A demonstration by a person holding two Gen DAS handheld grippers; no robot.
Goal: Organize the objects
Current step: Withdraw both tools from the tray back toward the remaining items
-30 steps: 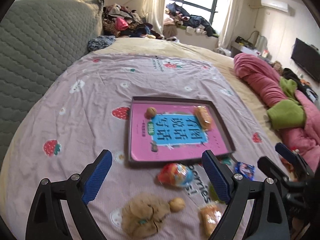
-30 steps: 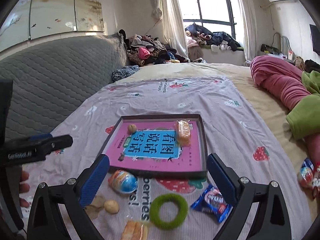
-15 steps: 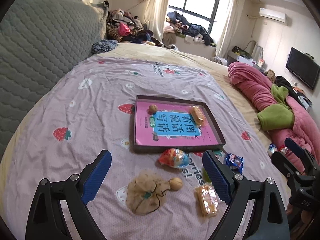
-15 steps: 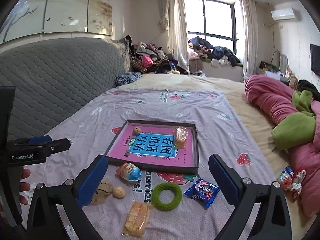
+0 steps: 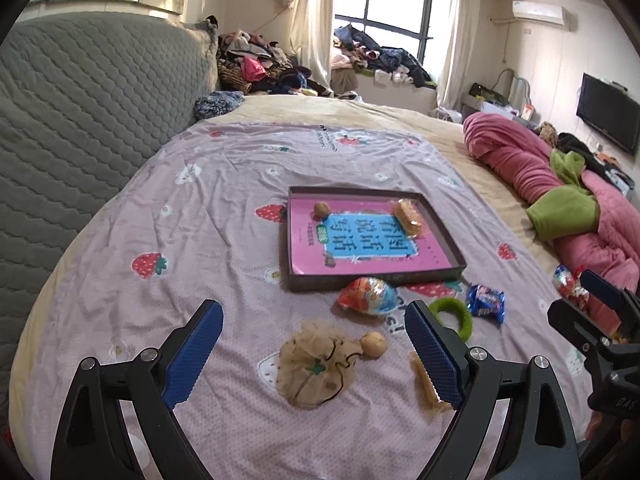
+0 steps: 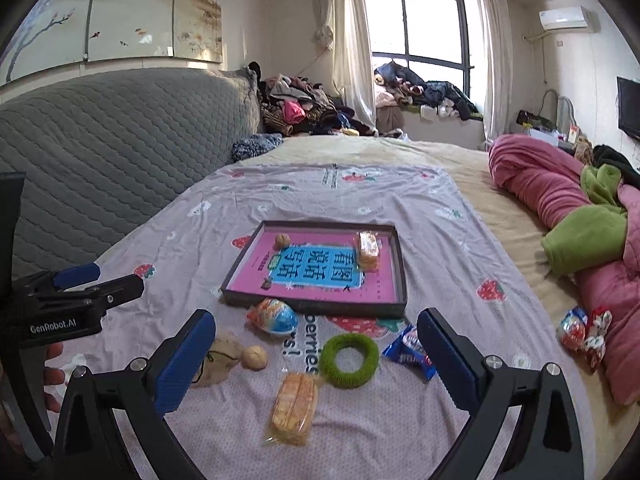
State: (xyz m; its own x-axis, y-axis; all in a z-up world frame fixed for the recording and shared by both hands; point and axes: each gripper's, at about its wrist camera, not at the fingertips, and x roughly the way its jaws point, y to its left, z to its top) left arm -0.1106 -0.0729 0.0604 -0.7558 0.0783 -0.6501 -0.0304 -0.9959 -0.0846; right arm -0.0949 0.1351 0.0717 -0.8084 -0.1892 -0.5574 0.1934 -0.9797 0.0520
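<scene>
A shallow dark tray (image 5: pixel 294 236) (image 6: pixel 401 276) with a pink book cover inside lies on the bed; it holds a walnut (image 5: pixel 321 209) and a wrapped pastry (image 5: pixel 408 216). In front of it lie a foil egg (image 5: pixel 370 291) (image 6: pixel 274 316), a tan mesh pouch (image 5: pixel 316 362) (image 6: pixel 218 358), a loose walnut (image 5: pixel 375 345) (image 6: pixel 255 357), a green ring (image 6: pixel 349 360) (image 5: pixel 460 314), a blue candy packet (image 5: pixel 486 300) (image 6: pixel 408 348) and a wrapped pastry (image 6: pixel 293 404). My left gripper (image 5: pixel 314 352) is open above the pouch. My right gripper (image 6: pixel 316 356) is open above the ring and pastry.
A lilac strawberry sheet (image 5: pixel 208 216) covers the bed. A grey quilted headboard (image 5: pixel 80 120) runs along the left. A pink and green duvet (image 6: pixel 580 220) lies on the right, with small wrapped sweets (image 6: pixel 582 328) beside it. Clothes are piled by the window (image 6: pixel 416 84).
Both grippers have drawn back and up from the tray, so more of the bed and the loose items shows. Both stay open. Nothing on the bed has moved.
</scene>
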